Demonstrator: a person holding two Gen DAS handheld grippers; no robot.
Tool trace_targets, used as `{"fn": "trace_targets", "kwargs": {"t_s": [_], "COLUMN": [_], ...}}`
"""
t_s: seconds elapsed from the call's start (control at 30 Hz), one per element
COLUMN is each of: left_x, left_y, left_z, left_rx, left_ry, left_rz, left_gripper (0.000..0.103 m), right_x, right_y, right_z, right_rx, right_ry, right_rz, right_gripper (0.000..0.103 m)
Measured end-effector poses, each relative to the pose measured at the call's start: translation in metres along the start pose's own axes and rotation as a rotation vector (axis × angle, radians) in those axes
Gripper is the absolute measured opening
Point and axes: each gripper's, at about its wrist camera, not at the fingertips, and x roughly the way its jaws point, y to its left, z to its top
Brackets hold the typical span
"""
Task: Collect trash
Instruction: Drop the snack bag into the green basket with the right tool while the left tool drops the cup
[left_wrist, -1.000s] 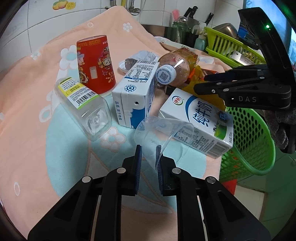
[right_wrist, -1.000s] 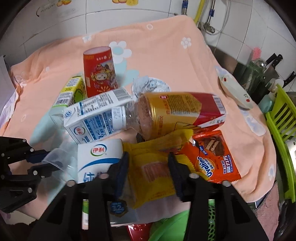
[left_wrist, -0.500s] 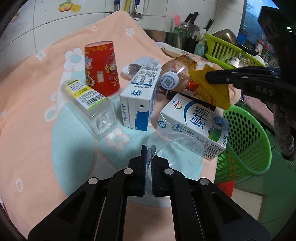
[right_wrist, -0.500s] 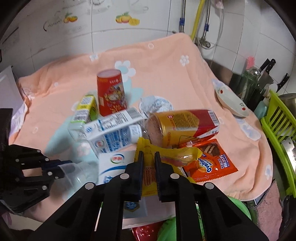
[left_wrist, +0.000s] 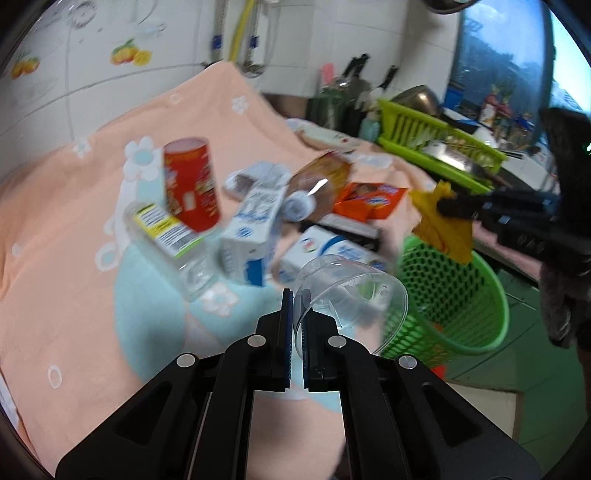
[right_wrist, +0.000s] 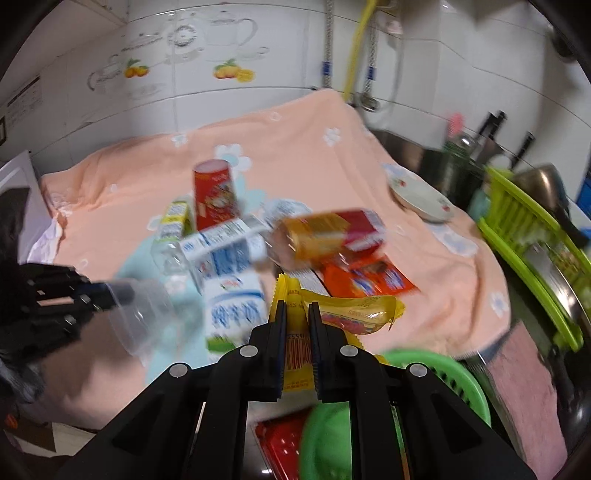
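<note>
Clearing a littered kitchen towel | my left gripper (left_wrist: 294, 314) pinches a clear plastic cup (left_wrist: 351, 291) by its rim | my right gripper (right_wrist: 296, 325) clamps a yellow wrapper (right_wrist: 332, 314) above the green basket (left_wrist: 443, 295) | red cup (left_wrist: 190, 184), cartons, bottles remain.

Trash pile sits mid-cloth (left_wrist: 55, 280): can (left_wrist: 192, 184) upright at back, bottle (left_wrist: 168, 243) lying left of carton (left_wrist: 251, 236), second carton (left_wrist: 325, 254) nearer the edge. Basket (left_wrist: 454, 295) off the cloth's right edge, below it. Dish rack (left_wrist: 432, 144) behind basket. Cup (left_wrist: 351, 295) in left gripper (left_wrist: 297, 325), beside basket; wrapper (left_wrist: 443, 221) in right gripper (left_wrist: 443, 205), over basket.
</note>
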Motion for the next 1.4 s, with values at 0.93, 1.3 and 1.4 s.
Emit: {"fn": "trace_targets", "kwargs": {"t_s": [0.93, 1.3, 1.4], "left_x": [0.095, 0.119, 0.120], "left_y": [-0.155, -0.185, -0.191], "left_z": [0.021, 0.016, 0.014], "left_rx": [0.216, 0.228, 0.239], "left_ry": [0.117, 0.153, 0.154], "left_rz": [-0.187, -0.213, -0.218], "left_gripper": [0.003, 0.006, 0.012], "right_x": [-0.032, -0.051, -0.055], "right_y": [-0.119, -0.134, -0.137], "right_z": [-0.118, -0.131, -0.134], "right_rx": [0.306, 0.338, 0.343], "right_ry": [0.076, 0.051, 0.046], "right_rz": [-0.202, -0.250, -0.255], "right_gripper": [0.043, 0.053, 0.053]}}
